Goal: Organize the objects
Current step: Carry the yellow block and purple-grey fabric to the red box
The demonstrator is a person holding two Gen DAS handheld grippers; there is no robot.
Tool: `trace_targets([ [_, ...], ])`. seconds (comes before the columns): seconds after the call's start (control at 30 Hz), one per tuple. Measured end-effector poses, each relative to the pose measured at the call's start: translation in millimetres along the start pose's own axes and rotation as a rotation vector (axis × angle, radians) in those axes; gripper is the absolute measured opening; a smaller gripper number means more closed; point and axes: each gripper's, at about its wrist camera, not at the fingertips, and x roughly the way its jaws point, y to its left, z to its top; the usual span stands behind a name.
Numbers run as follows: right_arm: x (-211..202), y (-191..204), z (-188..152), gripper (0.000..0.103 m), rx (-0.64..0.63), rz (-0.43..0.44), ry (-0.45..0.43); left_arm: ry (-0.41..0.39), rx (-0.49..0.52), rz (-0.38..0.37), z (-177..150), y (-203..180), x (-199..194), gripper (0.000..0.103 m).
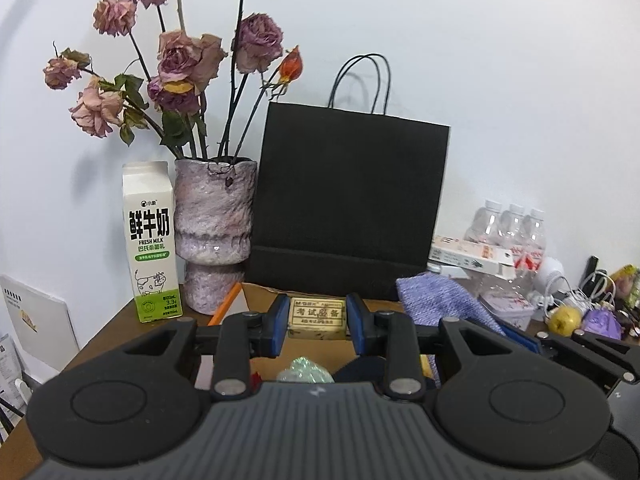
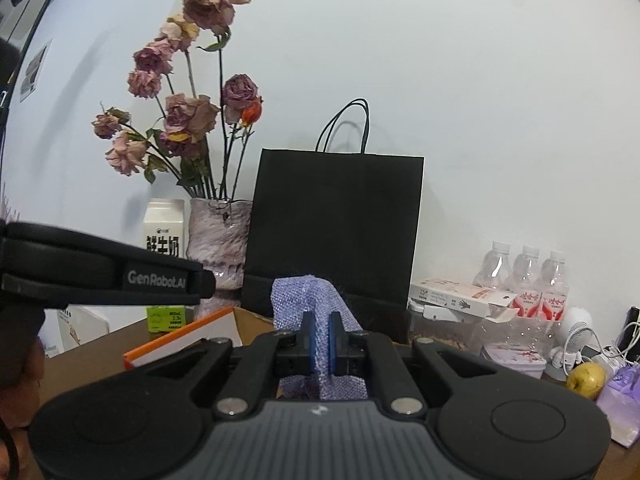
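My left gripper (image 1: 318,322) pinches a small yellowish eraser block (image 1: 317,317) with dark printed characters, its blue pads (image 1: 280,326) pressed on either end; the block is held in the air, in front of the foot of the black paper bag (image 1: 348,208), which I take as my landmark. My right gripper (image 2: 320,342) is clamped tight on a fold of lilac knitted cloth (image 2: 310,300), the fabric bunched up above the pads and trailing below them, also in front of the bag's lower edge. In the left view that same cloth (image 1: 436,296) shows low and to the right of the bag. To the left of the bag stands a mottled pink vase (image 1: 216,232) of dried roses (image 1: 188,56), touching or just beside it; I cannot tell which. Further left of the vase is a white and green fresh milk carton (image 1: 152,244), upright on the brown table (image 1: 108,332). An orange-edged box flap (image 2: 180,340) lies in front of the bag's left corner. To the right of the bag: three clear water bottles (image 2: 528,276) against the wall, a flat white carton (image 2: 460,294) in front of them, a yellow apple (image 2: 586,378) nearer me, and a white cable tangle (image 1: 588,288) beyond it. Something green and crinkly (image 1: 306,370) sits below the left gripper; too hidden to identify.
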Motion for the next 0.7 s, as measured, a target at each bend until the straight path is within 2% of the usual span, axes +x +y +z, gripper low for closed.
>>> trace_targets([
  [0.2,26.6,-4.1,7.9,0.005,0.007,0.000,-0.005,0.023,-0.021,0.015,5.1,3.3,26.7,0.031],
  [0.7,88.0,-17.6,-0.2,0.005,0.040,0.028,0.095,0.100,-0.045,0.069,-0.5,13.2,85.3,0.031],
])
